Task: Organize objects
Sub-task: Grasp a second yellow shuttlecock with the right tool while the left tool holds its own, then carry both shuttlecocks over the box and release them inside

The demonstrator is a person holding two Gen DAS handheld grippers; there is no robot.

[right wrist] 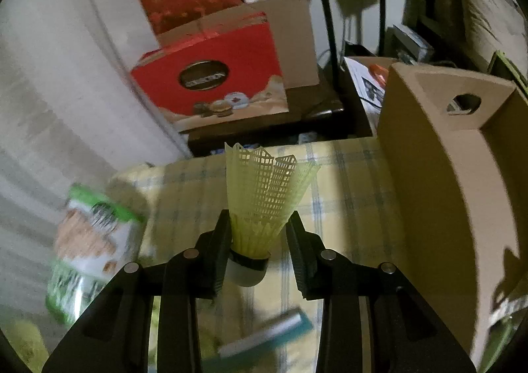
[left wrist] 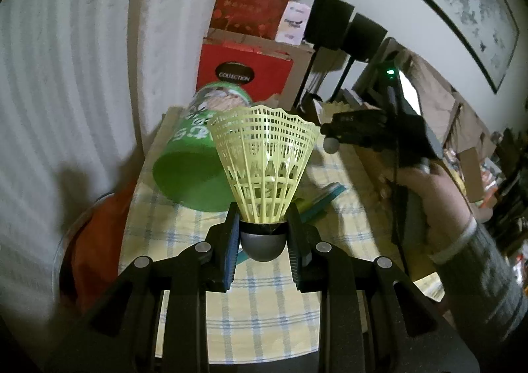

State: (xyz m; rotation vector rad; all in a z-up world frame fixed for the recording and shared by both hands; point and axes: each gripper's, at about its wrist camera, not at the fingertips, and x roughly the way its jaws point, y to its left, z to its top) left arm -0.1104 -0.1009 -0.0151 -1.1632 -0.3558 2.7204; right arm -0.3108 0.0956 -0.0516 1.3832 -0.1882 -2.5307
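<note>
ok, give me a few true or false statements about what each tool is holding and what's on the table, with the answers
1. The left tool holds a yellow shuttlecock with a dark grey base. True.
2. The right tool holds nothing. False: a second yellow shuttlecock with a white base sits between its fingers.
3. A green snack can lies on its side on the checked tablecloth. True.
4. The cardboard box stands to the left of the right tool. False: it stands to its right.
5. The red box marked COLLECTION lies on the tablecloth. False: it stands beyond the table's far edge.
</note>
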